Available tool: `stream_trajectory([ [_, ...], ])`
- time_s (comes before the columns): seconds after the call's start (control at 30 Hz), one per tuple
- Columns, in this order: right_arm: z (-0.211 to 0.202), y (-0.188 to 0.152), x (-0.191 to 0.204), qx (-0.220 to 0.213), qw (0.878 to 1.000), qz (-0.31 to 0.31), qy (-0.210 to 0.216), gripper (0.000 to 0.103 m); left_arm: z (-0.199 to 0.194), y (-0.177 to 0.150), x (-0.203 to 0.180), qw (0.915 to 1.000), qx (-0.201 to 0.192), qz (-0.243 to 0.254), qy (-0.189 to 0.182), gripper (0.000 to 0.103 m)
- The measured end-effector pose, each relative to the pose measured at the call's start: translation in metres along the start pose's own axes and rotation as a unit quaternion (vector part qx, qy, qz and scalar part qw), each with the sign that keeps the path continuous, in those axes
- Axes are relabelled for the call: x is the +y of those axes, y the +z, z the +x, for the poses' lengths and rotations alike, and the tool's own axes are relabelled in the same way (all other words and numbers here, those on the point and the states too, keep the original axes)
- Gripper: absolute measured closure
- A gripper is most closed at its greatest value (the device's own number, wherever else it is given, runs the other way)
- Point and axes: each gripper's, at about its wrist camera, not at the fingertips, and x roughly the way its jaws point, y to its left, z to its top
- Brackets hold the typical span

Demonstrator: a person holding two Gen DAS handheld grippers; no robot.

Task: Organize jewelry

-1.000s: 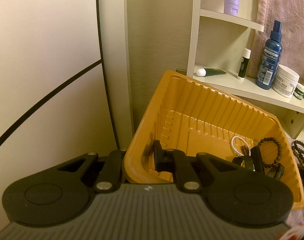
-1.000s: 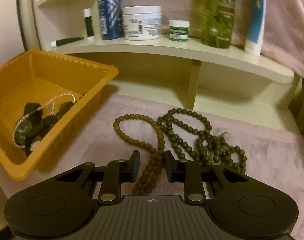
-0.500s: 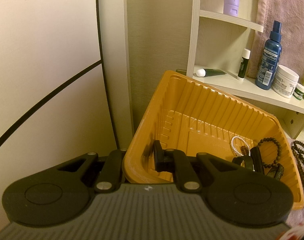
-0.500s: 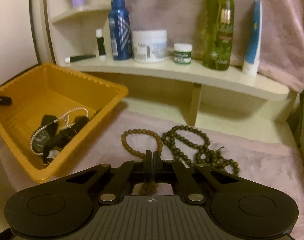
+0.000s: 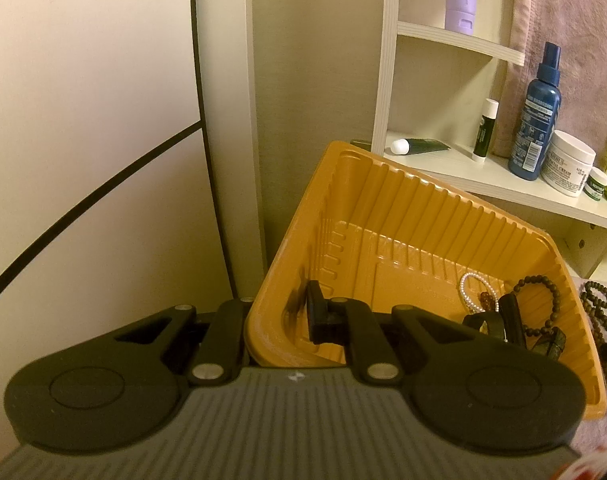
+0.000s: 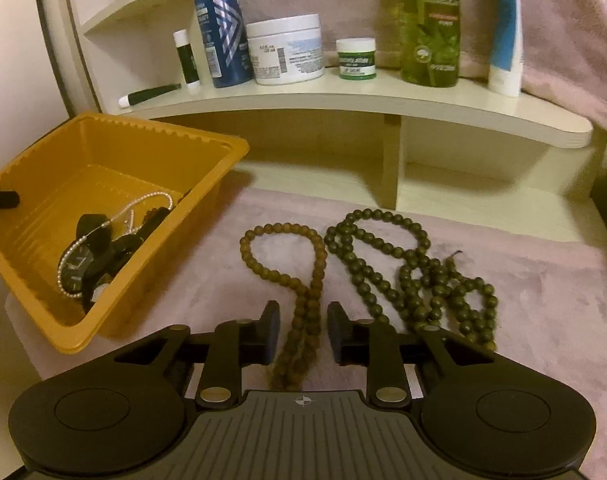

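My left gripper (image 5: 277, 320) is shut on the near wall of the orange tray (image 5: 423, 208), one finger inside and one outside, holding it tilted. The tray holds a pearl bracelet (image 5: 473, 292), a dark bead bracelet (image 5: 543, 304) and a black watch (image 6: 83, 264). My right gripper (image 6: 303, 332) is open, its jaws either side of the tail of a brown bead necklace (image 6: 299, 280) lying on the pink cloth (image 6: 543, 300). A dark green bead necklace (image 6: 415, 276) lies just right of it.
A white curved shelf (image 6: 383, 100) behind holds a blue spray bottle (image 6: 223, 28), a white cream jar (image 6: 287, 48), a small green jar (image 6: 355, 58), a green bottle (image 6: 429, 24) and a lip balm (image 6: 185, 60). A pink towel (image 6: 563, 32) hangs at right.
My right gripper was shut half a second ago and has opened and moved forward and down around the brown necklace's tail. The left gripper and tray have not moved.
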Motion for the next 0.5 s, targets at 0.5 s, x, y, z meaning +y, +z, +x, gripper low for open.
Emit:
stream_trajectory([
  [0.5,0.007,0.002,0.0,-0.027,0.999,-0.023,0.003,0.09,0.001,0.0,-0.001,1.0,0.002,0.0,0.001,0.092],
])
